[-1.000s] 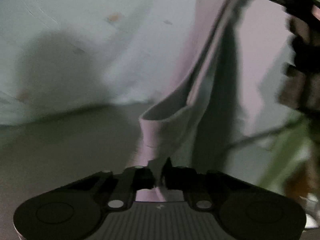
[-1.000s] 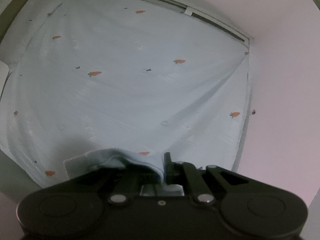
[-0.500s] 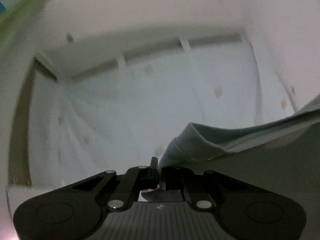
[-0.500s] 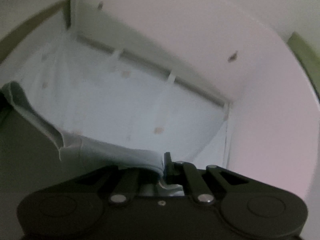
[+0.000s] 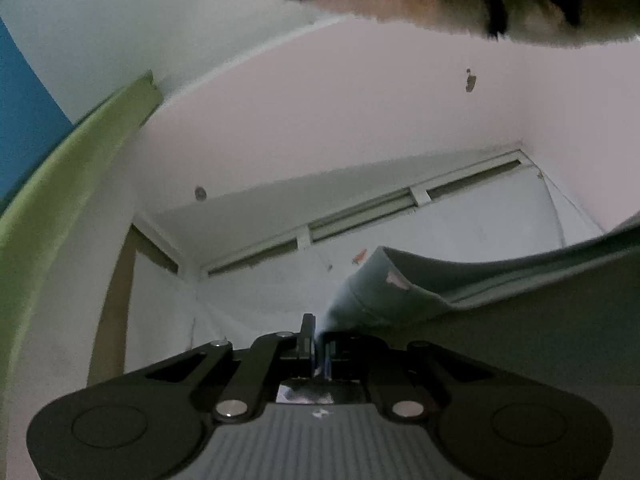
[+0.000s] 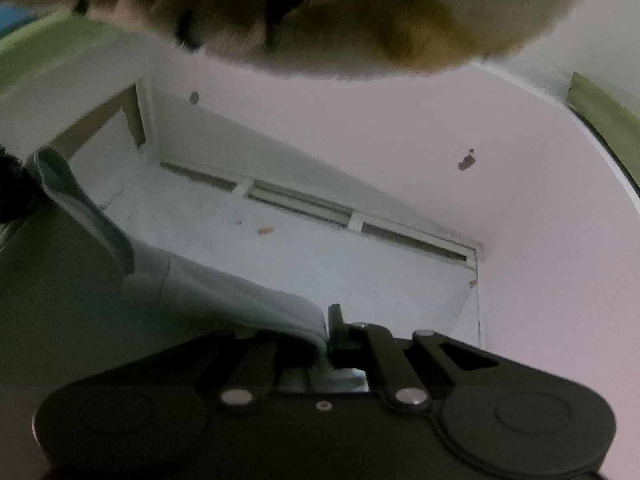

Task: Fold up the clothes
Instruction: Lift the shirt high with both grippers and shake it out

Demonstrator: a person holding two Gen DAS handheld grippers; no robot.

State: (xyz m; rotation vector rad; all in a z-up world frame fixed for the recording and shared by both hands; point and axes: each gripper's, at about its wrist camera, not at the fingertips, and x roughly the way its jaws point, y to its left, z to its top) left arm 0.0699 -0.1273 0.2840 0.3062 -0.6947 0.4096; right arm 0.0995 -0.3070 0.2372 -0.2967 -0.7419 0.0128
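A pale grey-blue garment (image 5: pixel 400 292) is held up in the air between both grippers. My left gripper (image 5: pixel 316 338) is shut on one corner of its hem; the cloth runs off to the right. My right gripper (image 6: pixel 326 332) is shut on the other corner (image 6: pixel 248 300); the cloth stretches away to the left. Below and beyond lies the bed with a light sheet printed with small carrots (image 6: pixel 320 256), also seen in the left wrist view (image 5: pixel 480 232). The lower part of the garment is hidden.
A pink wall (image 5: pixel 360 120) stands behind the bed, a slatted headboard (image 6: pixel 304 204) along its base. A green strip (image 5: pixel 60 176) runs at the left. The person's blurred head (image 6: pixel 320 12) fills the top of both views.
Both grippers have lifted and tilted upward with the garment stretched between them. The views swung from the bed sheet up to the wall, and the person's head came into view.
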